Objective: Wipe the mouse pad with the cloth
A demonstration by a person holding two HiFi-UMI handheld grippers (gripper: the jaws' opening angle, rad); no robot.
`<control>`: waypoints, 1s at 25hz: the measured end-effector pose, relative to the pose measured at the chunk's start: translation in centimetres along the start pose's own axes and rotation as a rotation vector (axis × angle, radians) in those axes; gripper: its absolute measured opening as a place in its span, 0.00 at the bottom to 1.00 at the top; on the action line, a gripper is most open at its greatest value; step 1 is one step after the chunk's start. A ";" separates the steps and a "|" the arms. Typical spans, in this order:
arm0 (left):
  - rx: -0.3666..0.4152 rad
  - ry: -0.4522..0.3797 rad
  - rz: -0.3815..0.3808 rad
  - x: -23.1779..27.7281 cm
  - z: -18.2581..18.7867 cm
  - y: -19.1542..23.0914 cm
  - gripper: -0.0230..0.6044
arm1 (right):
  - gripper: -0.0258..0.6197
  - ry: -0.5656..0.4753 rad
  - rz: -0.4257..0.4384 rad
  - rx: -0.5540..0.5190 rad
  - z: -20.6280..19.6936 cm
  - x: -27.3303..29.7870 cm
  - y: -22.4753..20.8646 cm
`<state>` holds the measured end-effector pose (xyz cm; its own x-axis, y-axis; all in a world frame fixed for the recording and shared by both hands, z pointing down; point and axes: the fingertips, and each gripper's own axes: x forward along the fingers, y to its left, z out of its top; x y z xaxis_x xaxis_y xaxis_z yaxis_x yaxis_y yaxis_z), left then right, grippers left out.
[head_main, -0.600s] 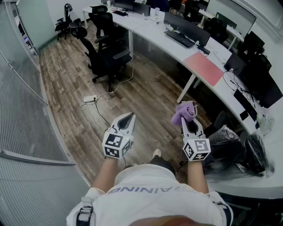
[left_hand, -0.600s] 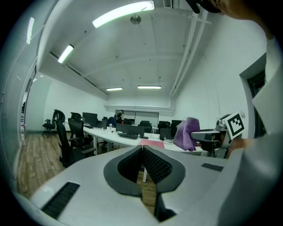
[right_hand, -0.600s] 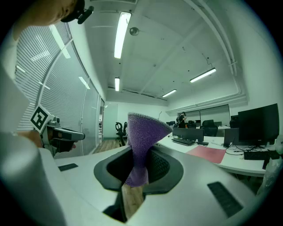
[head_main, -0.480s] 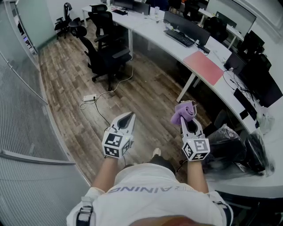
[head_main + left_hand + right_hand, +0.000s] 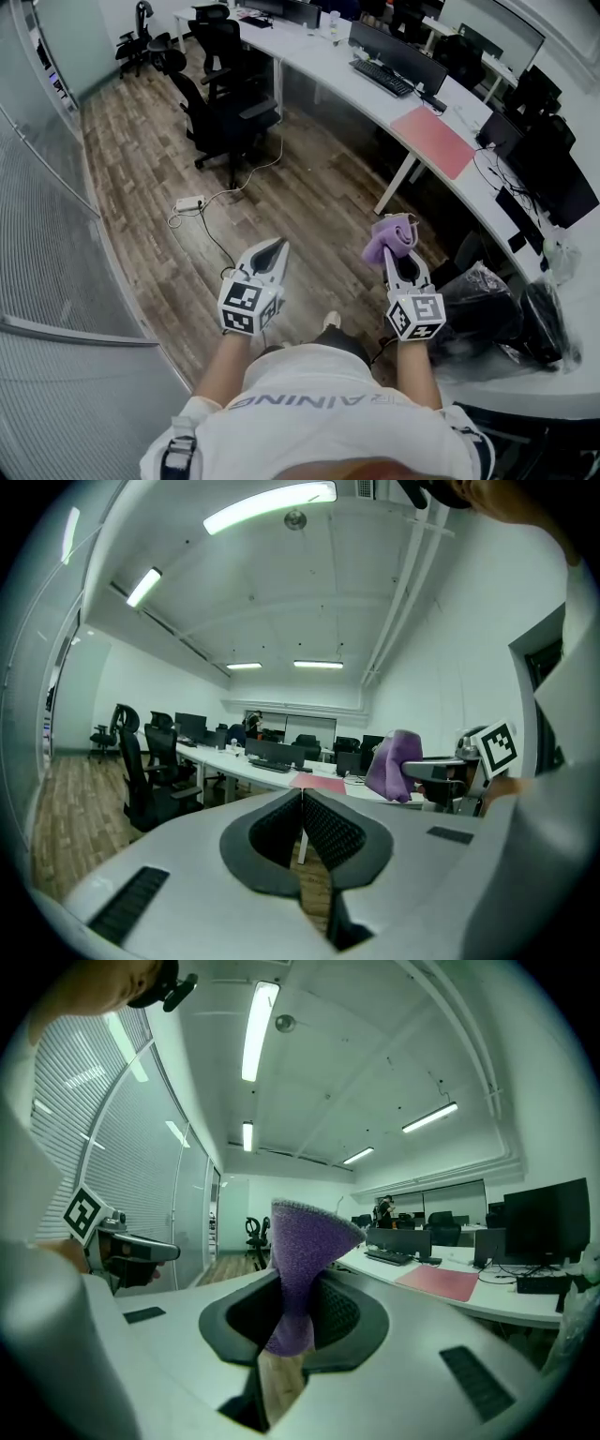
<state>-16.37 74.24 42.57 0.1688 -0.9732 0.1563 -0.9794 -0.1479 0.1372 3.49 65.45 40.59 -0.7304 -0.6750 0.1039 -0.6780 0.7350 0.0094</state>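
Head view has a fuzzy purple cloth (image 5: 389, 236) bunched at centre right, pinched in the right tongs (image 5: 396, 249), the left tongs (image 5: 277, 247) pressed together, and a flat pink mouse pad (image 5: 433, 141) on the white tabletop (image 5: 319, 58) at upper right.

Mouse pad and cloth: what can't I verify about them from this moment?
- Pink mouse pad: head view, too small to show any dirt; left gripper view, only a sliver shows past the left gripper.
- Purple cloth: right gripper view, the pinched part is hidden between the right gripper's jaws.
- Desk: head view, its near end runs off the right edge.
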 end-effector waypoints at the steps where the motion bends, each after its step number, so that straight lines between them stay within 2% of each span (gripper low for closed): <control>1: -0.004 0.000 -0.002 -0.1 -0.1 0.1 0.09 | 0.17 -0.008 0.006 0.031 0.0 0.0 0.0; 4: -0.021 0.003 -0.001 -0.3 -0.5 0.6 0.09 | 0.17 -0.033 0.033 0.106 0.3 0.3 0.2; 15: -0.054 0.008 -0.023 3.4 -0.1 2.8 0.09 | 0.18 0.016 0.056 0.072 0.6 5.0 -0.7; 22: -0.006 0.035 -0.036 9.8 1.6 3.7 0.09 | 0.18 0.012 0.023 0.158 -0.4 9.6 -6.4; 25: -0.011 0.054 -0.027 13.6 2.2 4.2 0.09 | 0.18 0.023 0.013 0.174 -1.0 12.1 -9.4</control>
<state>-18.47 60.00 43.10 0.2009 -0.9580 0.2047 -0.9733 -0.1715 0.1526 1.12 50.39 42.80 -0.7386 -0.6623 0.1254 -0.6738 0.7203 -0.1647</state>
